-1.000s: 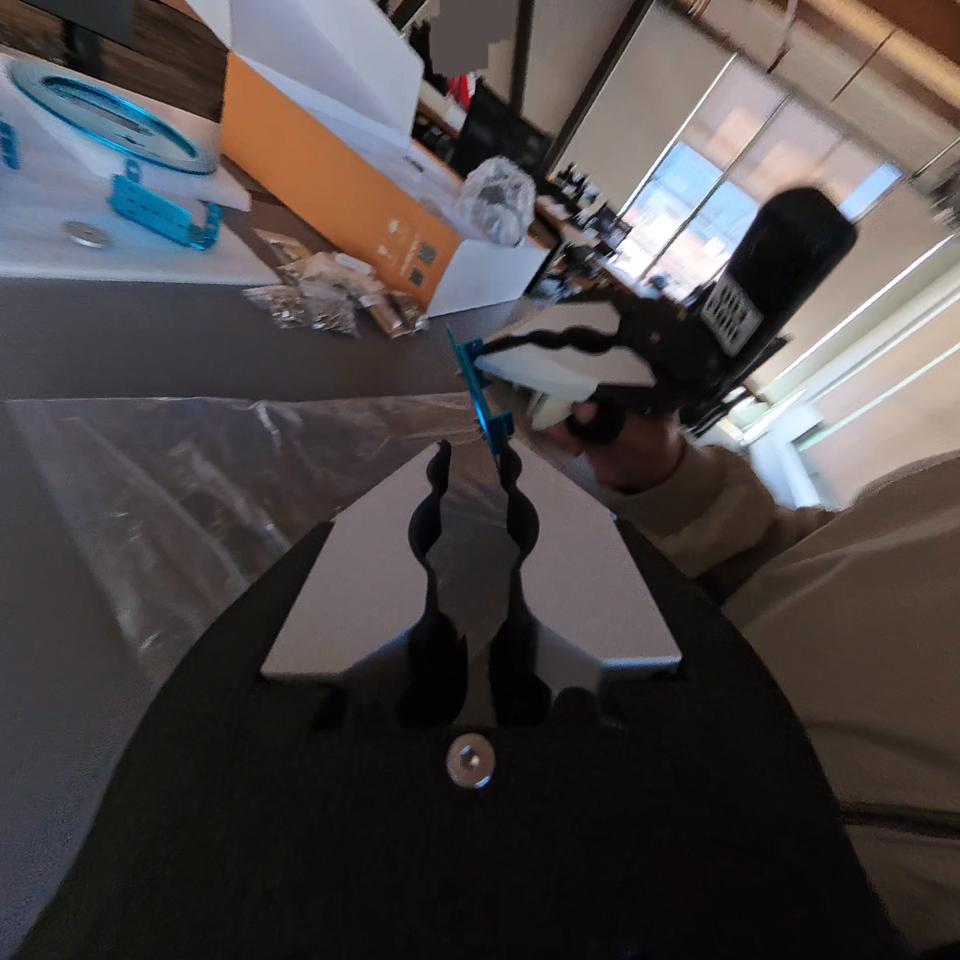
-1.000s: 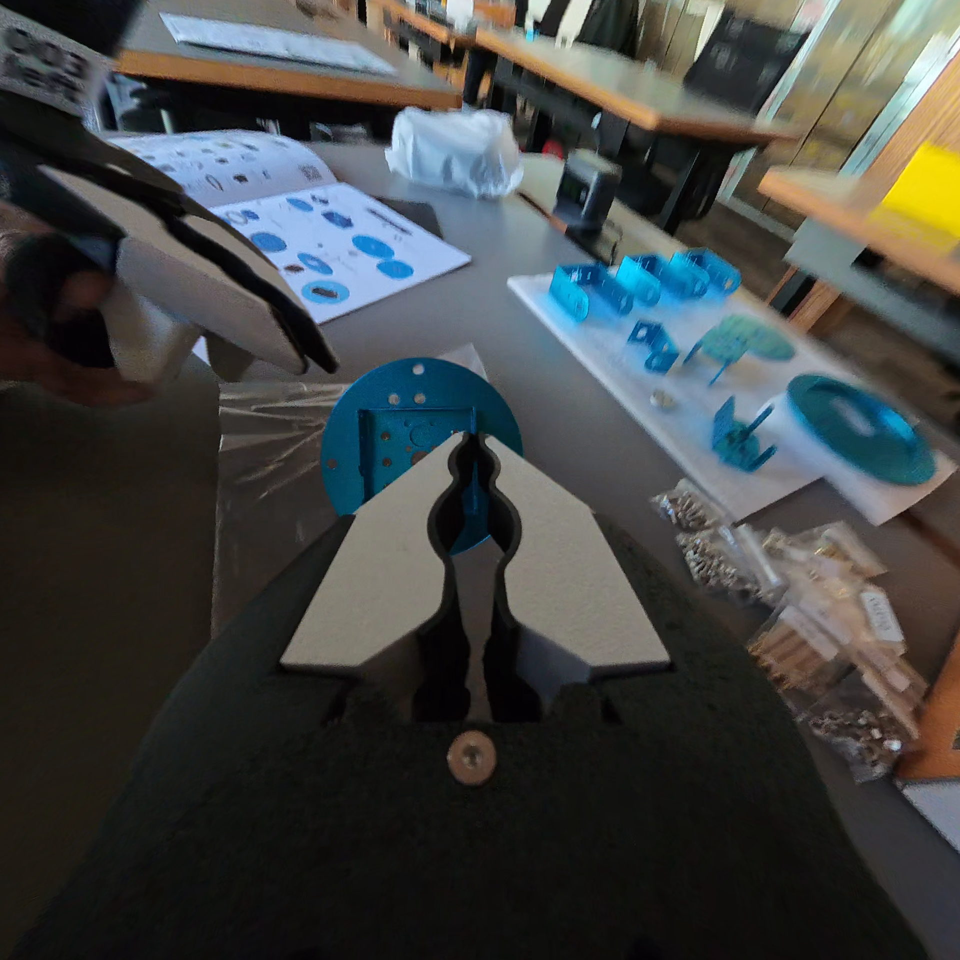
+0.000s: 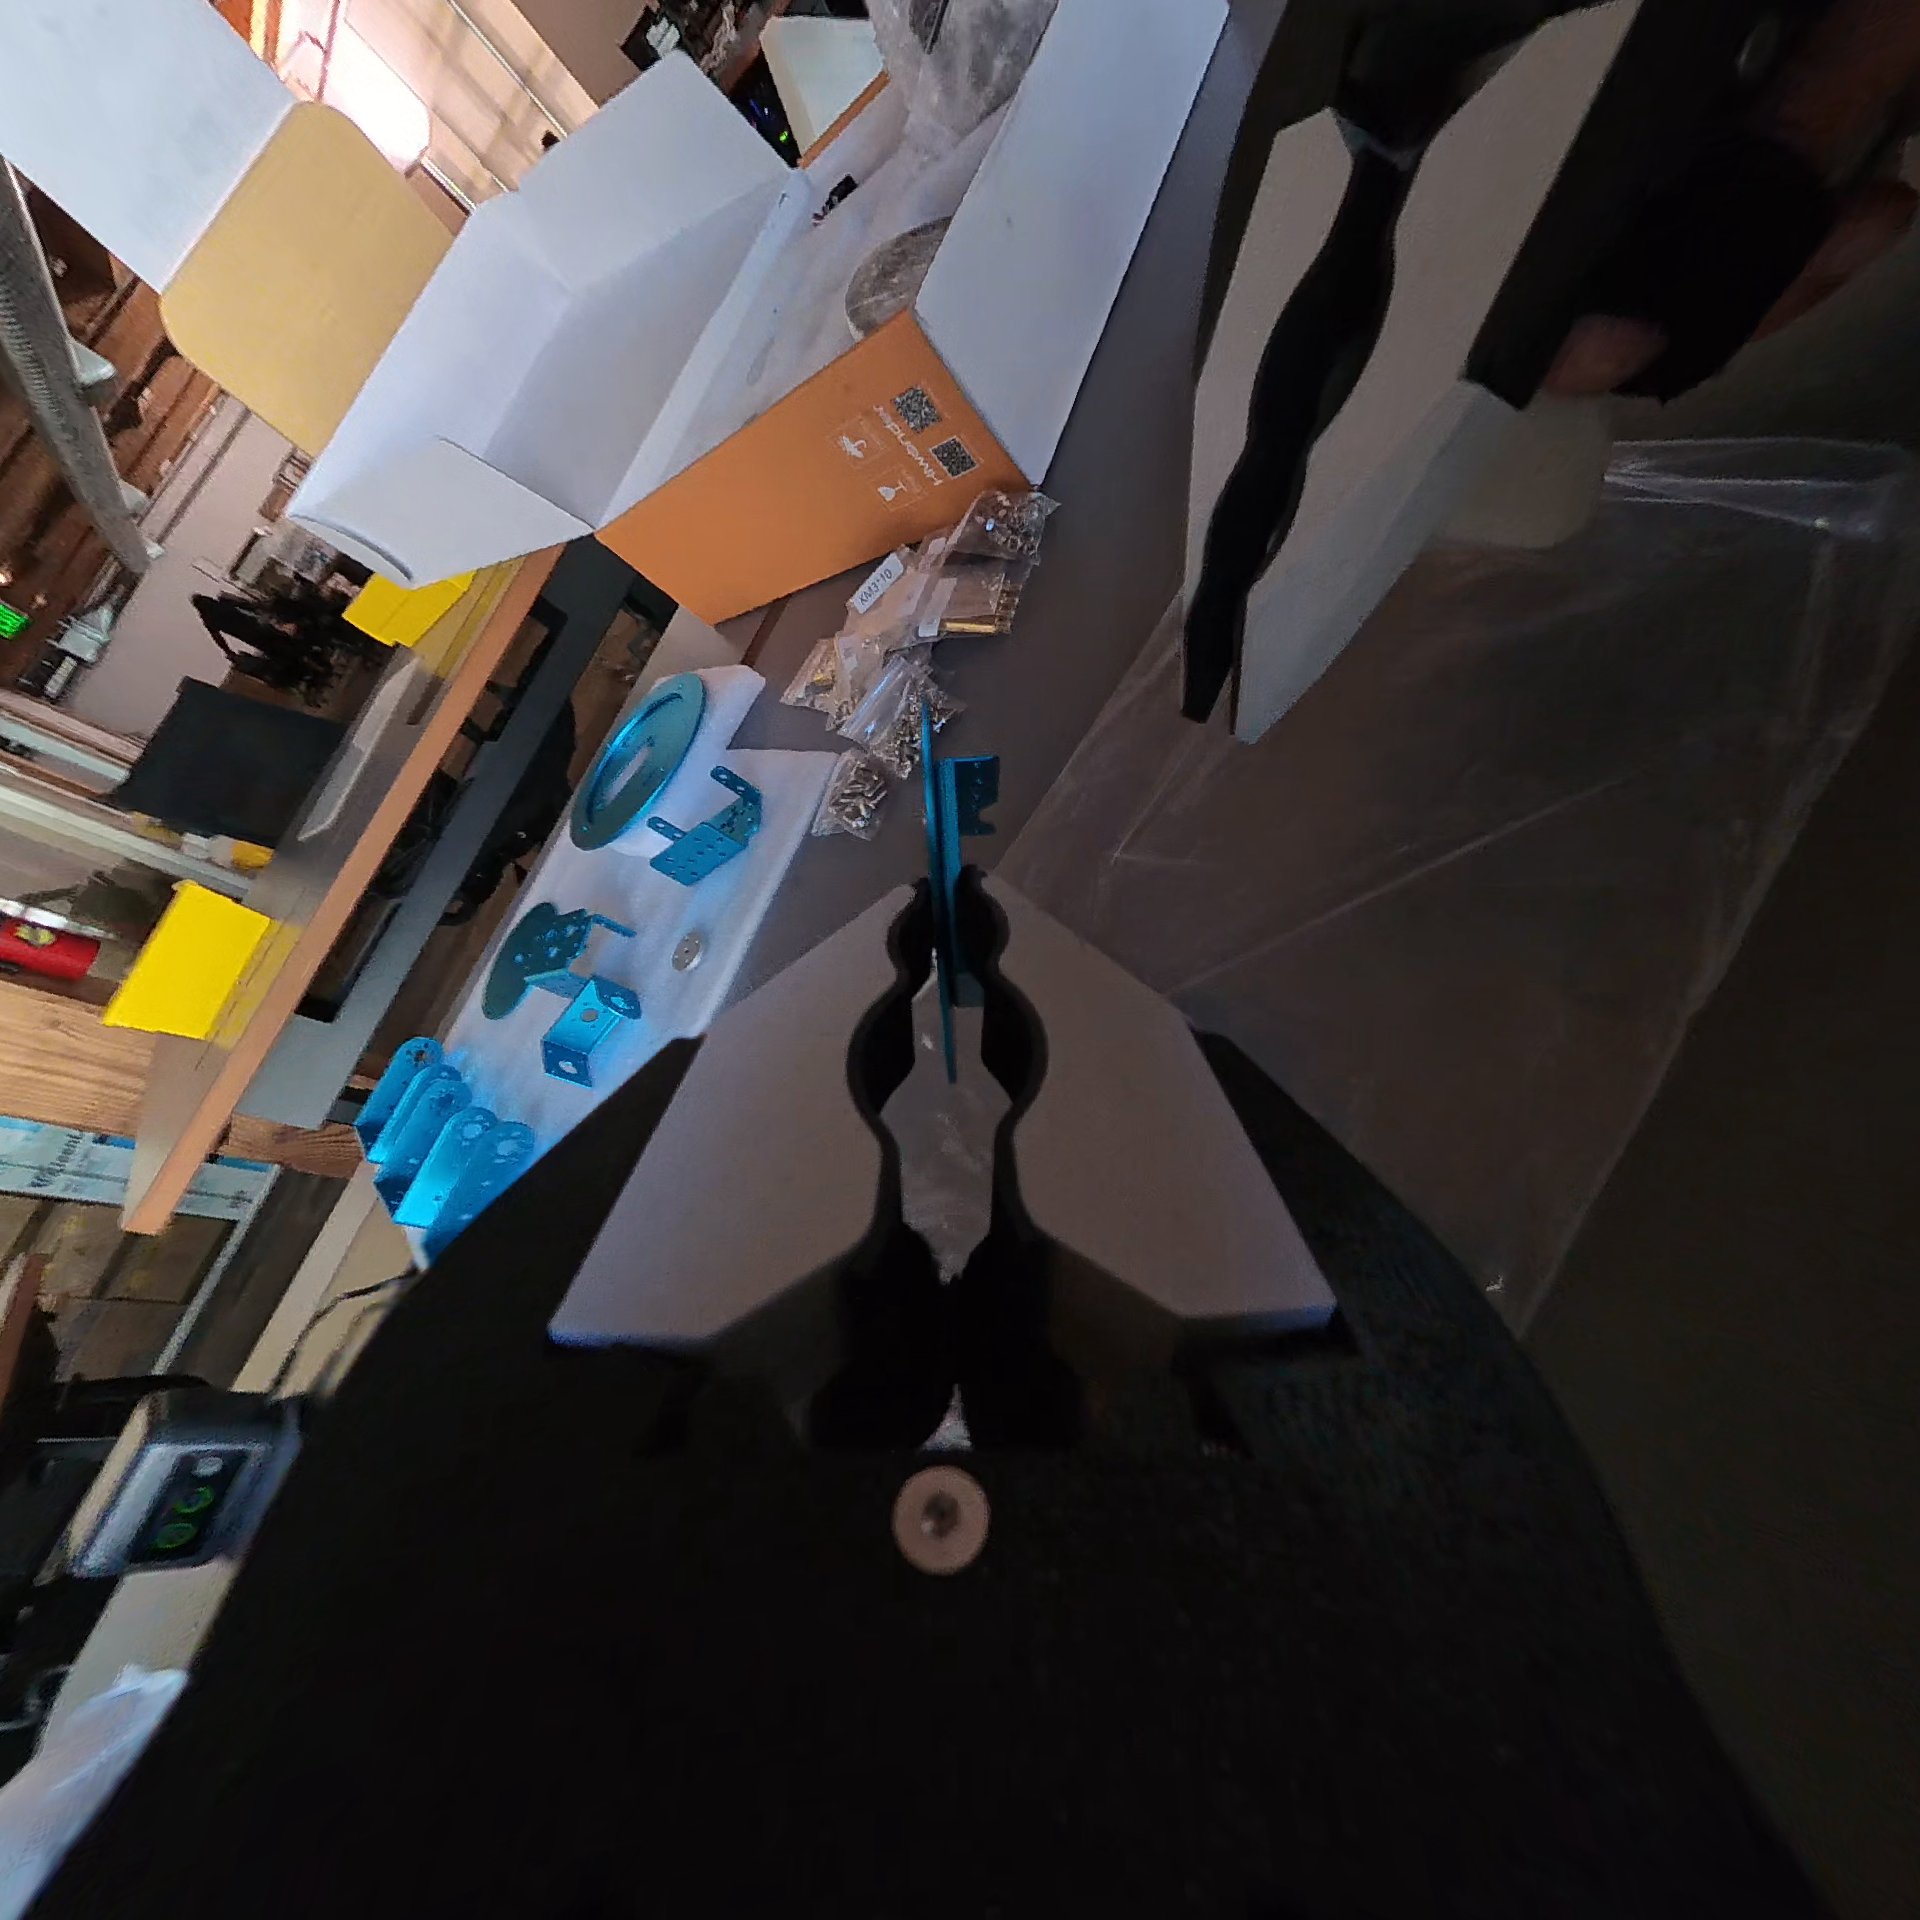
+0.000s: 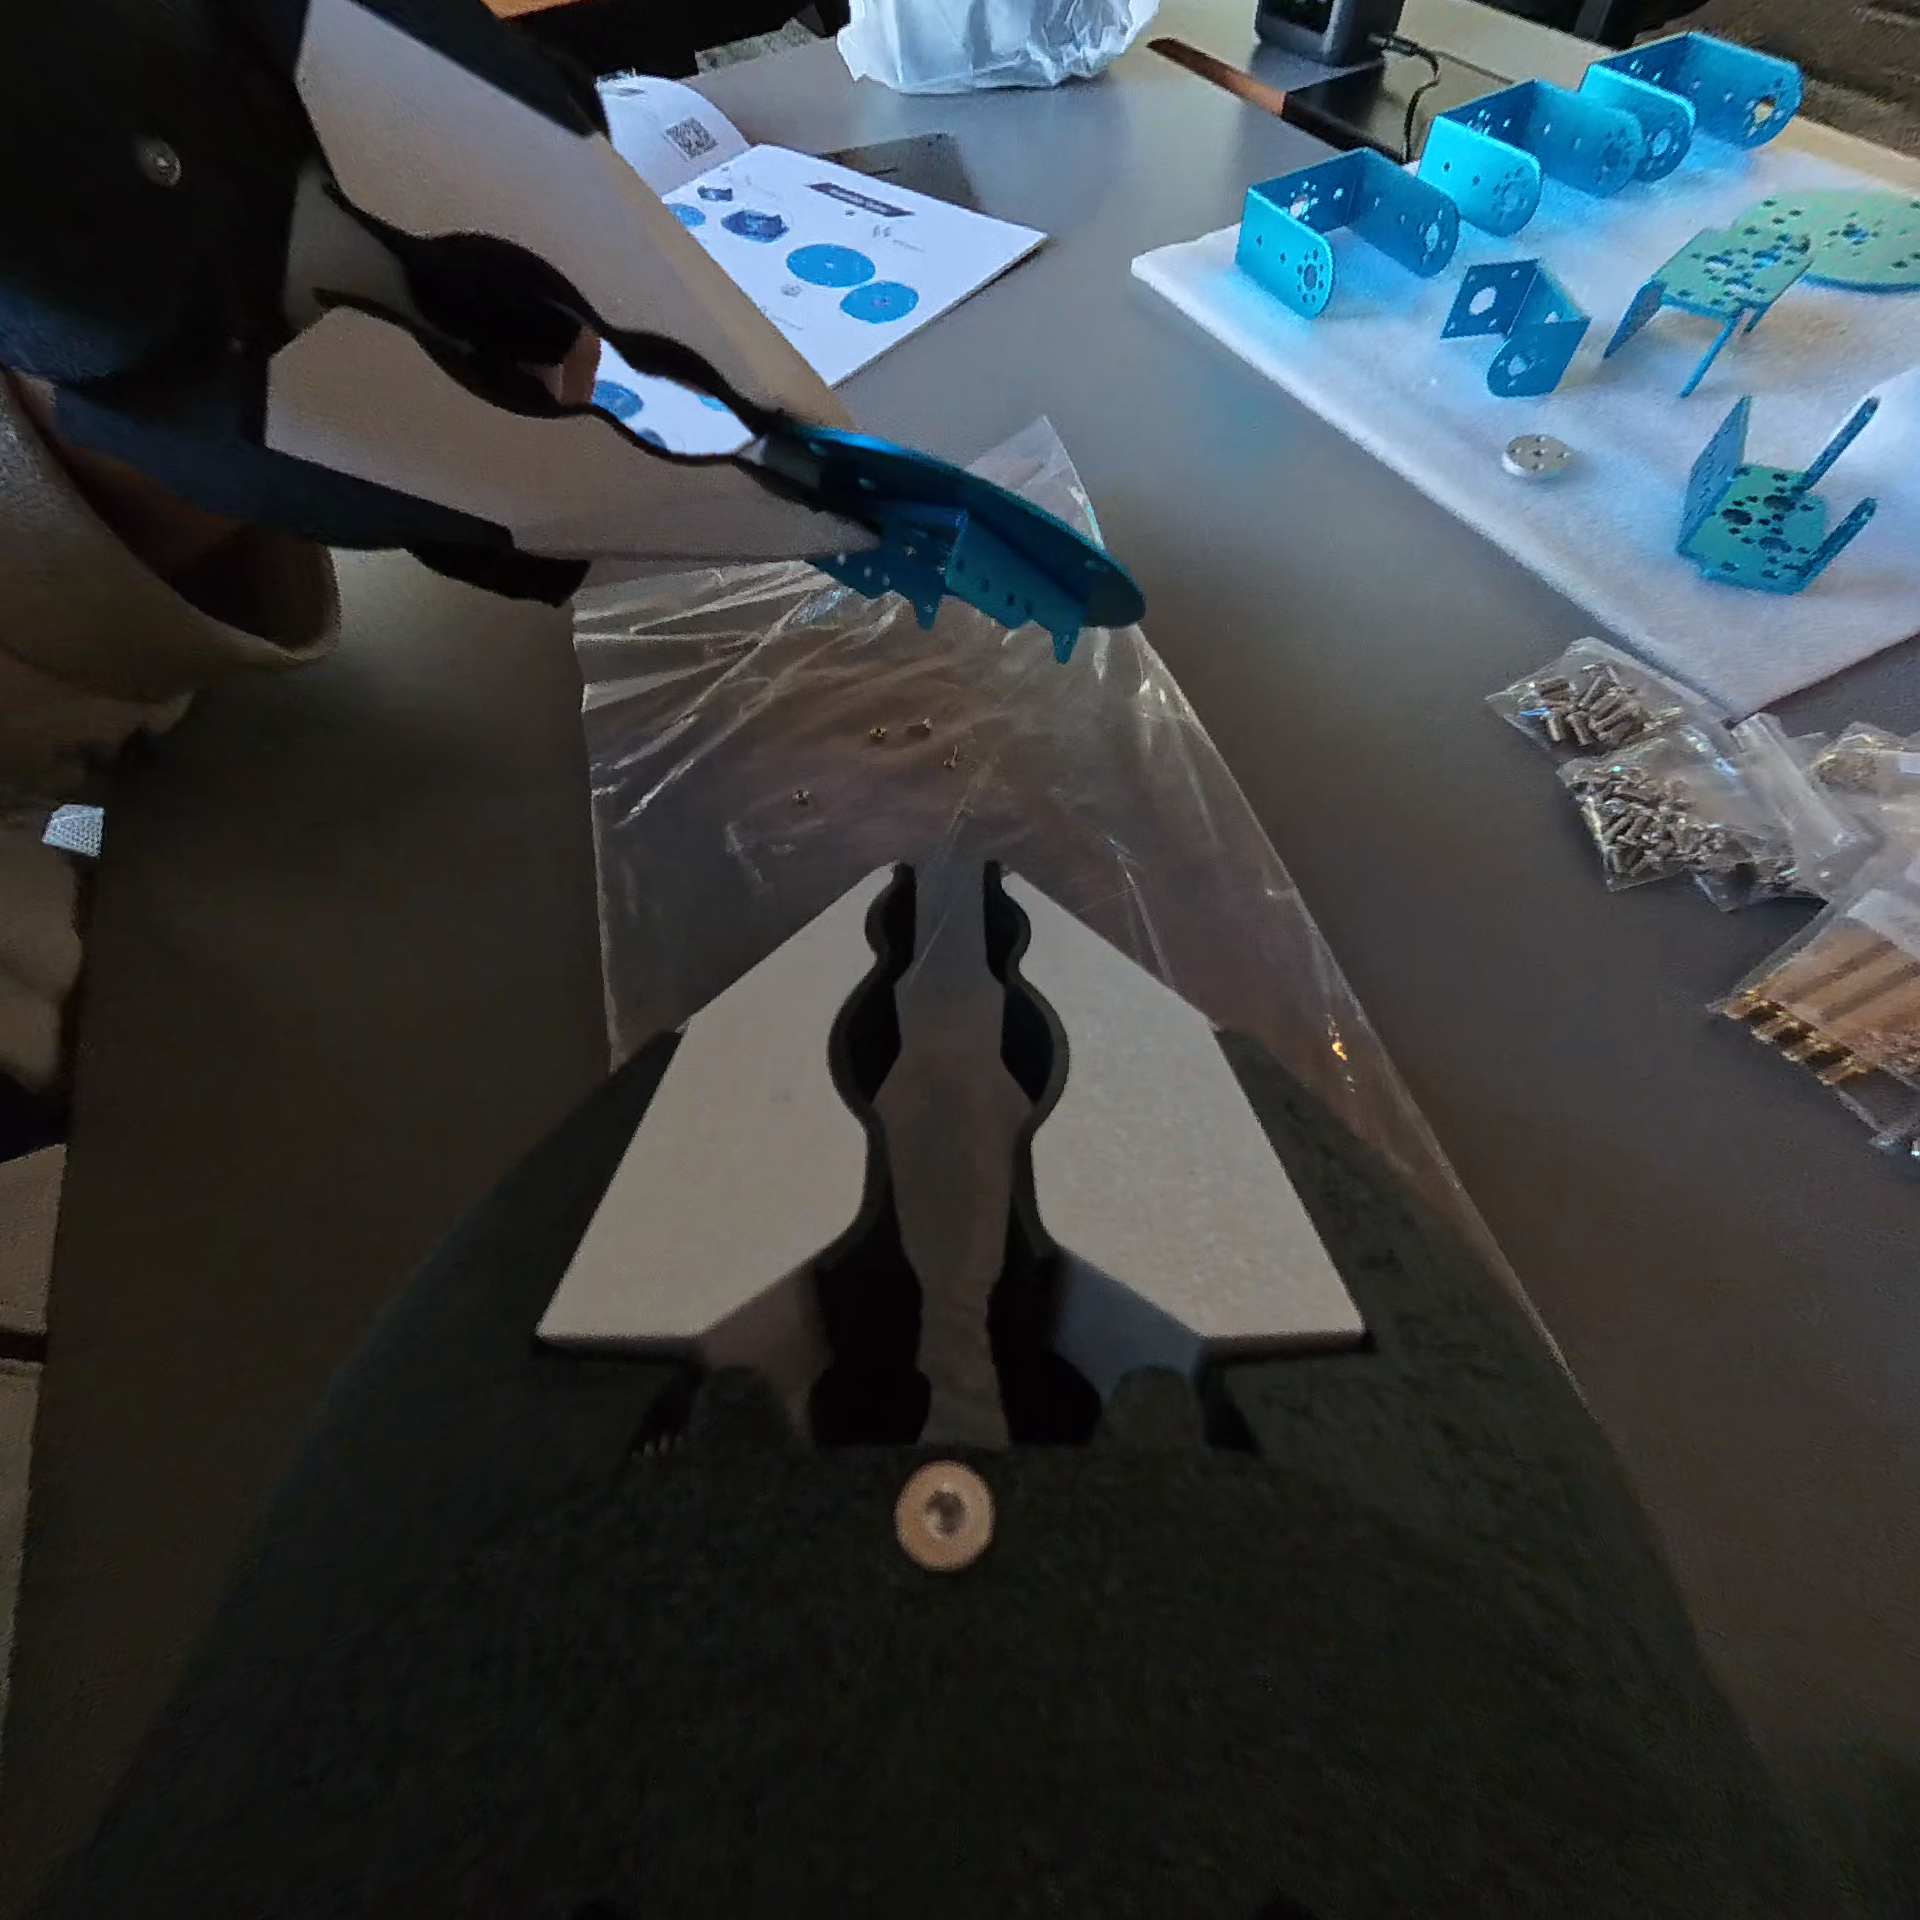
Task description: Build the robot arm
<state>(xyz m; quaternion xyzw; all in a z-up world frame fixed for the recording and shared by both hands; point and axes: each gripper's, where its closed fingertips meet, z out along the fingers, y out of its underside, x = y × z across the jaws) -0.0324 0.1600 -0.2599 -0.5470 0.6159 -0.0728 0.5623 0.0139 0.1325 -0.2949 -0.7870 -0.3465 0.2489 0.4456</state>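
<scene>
My left gripper [image 3: 945, 894] is clamped on the edge of a blue disc plate [image 4: 997, 530] with a perforated bracket fixed beneath it, holding it in the air just above the crinkled clear plastic bag [image 4: 935, 727]. My right gripper [image 4: 943, 883] is empty, its jaws parted by a narrow gap, hovering low over the near end of that bag. I would judge the thin anodised metal slippery between the pads, so a firm, level hold matters. A few tiny screws [image 4: 899, 732] lie on the glossy film, easy to scatter. Beyond, on the grey worktop [image 4: 1299, 644], sealed packets of hardware [image 4: 1662, 800] sit beside a white foam sheet [image 4: 1382, 353] carrying blue U-shaped brackets [image 4: 1340, 229] and a small steel washer [image 4: 1536, 457]. Farther back lies an open printed booklet [image 4: 862, 249].
</scene>
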